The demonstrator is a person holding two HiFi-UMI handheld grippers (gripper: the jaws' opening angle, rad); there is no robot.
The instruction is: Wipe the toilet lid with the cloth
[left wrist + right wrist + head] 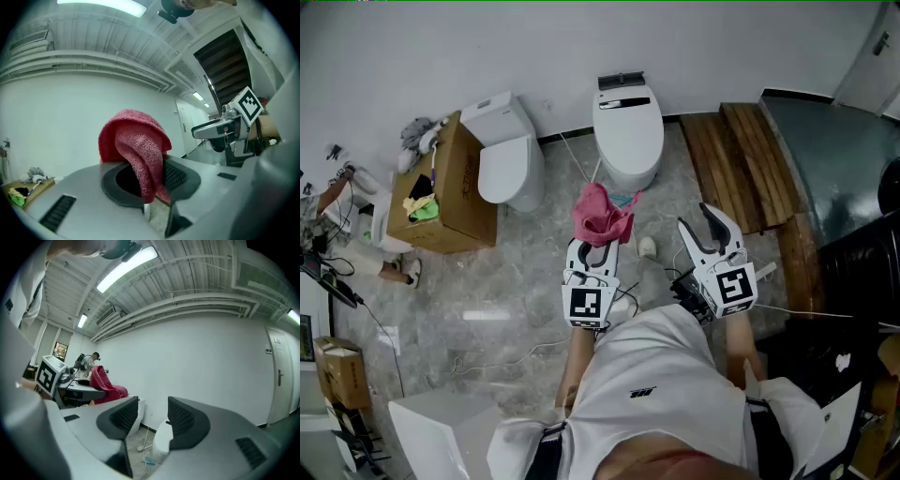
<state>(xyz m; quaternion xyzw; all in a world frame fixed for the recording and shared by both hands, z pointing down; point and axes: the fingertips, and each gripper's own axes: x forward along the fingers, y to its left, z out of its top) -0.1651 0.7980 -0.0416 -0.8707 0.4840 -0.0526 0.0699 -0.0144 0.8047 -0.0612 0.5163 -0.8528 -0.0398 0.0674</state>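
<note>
Room: grey marbled stone floor [516, 281]; plain white wall [487, 47]; ribbed pale ceiling [93, 42] with a long strip light [126, 268].

Fixtures: white oval toilet [625, 173] against the wall, its smooth glossy lid [628, 127] closed. A second white toilet [508, 164] stands to its left, with a brown cardboard box [455, 192] beside it. A slatted wooden platform [741, 164] lies to the right.

Cloth: red terry cloth [602, 214] with a looped pile, bunched and drooping. It is held in the air over the floor just short of the oval toilet, clear of the lid.

Left tongs [592, 255]: raised and pointing towards the oval toilet, clamped on the cloth, which folds over the dark ribbed pads.

Right tongs [701, 221]: alongside and tilted leftward, jaws moderately apart, with nothing between them.
</note>
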